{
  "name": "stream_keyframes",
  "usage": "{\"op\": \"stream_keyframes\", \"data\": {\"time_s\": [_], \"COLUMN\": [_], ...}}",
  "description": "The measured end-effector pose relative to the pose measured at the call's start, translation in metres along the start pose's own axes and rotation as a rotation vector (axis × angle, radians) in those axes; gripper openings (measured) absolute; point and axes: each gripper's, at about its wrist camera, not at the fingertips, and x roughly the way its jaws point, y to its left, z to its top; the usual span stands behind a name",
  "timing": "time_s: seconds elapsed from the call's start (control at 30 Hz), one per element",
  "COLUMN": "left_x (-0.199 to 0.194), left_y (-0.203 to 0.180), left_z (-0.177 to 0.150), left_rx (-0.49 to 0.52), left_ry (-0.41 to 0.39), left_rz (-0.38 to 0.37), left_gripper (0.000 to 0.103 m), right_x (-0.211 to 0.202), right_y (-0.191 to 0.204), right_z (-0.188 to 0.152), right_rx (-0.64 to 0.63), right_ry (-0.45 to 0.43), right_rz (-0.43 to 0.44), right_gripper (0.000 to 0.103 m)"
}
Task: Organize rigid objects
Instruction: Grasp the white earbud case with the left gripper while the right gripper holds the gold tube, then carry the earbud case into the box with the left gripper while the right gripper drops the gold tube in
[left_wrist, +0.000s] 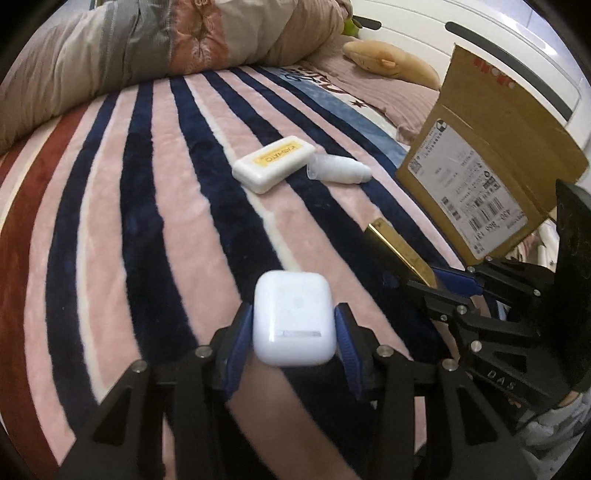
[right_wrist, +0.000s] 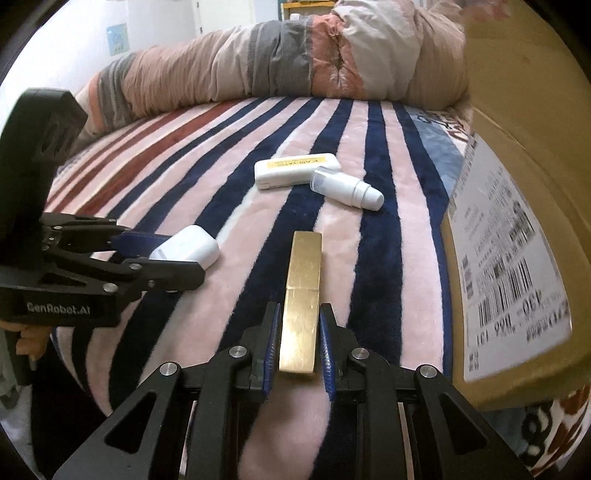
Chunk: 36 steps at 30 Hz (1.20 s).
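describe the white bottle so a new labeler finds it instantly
On the striped blanket, left of the cardboard box, two white items lie side by side past the gold bar. The bottle is the one nearer the box, touching the flat case. It is round, lying on its side with a clear cap, and has no yellow label.

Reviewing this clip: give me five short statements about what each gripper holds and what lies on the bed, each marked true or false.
1. The left gripper straddles a white earbud case. True.
2. The right gripper holds the white roll-on bottle. False: it straddles a gold bar-shaped case; the bottle lies apart.
3. The yellow-labelled white box lies beside the bottle. True.
4. The cardboard box sits to the left gripper's left. False: to its right.
5. The blanket is plain white. False: striped.
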Motion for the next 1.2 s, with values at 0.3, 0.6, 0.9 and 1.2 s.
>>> {"op": "stream_keyframes", "data": {"time_s": [0.3,0.6,0.9,1.2], "left_x": [0.001,-0.070,-0.149,-0.153], "left_y": [-0.009,-0.002,-0.043,-0.127], "left_z": [-0.003,0.002,0.039,0.089], "left_rx": [0.066,0.033,0.105,0.227], "left_ry": [-0.032,-0.145,-0.299,-0.342], "left_rz": [0.084,0.140,0.162,0.070], "left_gripper": [0.040,0.040,0.040,0.040], "right_x": [0.007,-0.041,-0.122,-0.164], "right_y": [0.007,0.030,0.030,-0.059], "right_z": [0.011,0.032,0.066,0.066], "right_rx": [-0.042,-0.113,-0.163,-0.019], "right_ry": [-0.004,-0.105,-0.302,-0.415], "right_rz": [-0.037,0.055,0.149,0.056], "right_gripper": [0.014,0.014,0.014,0.014]}}
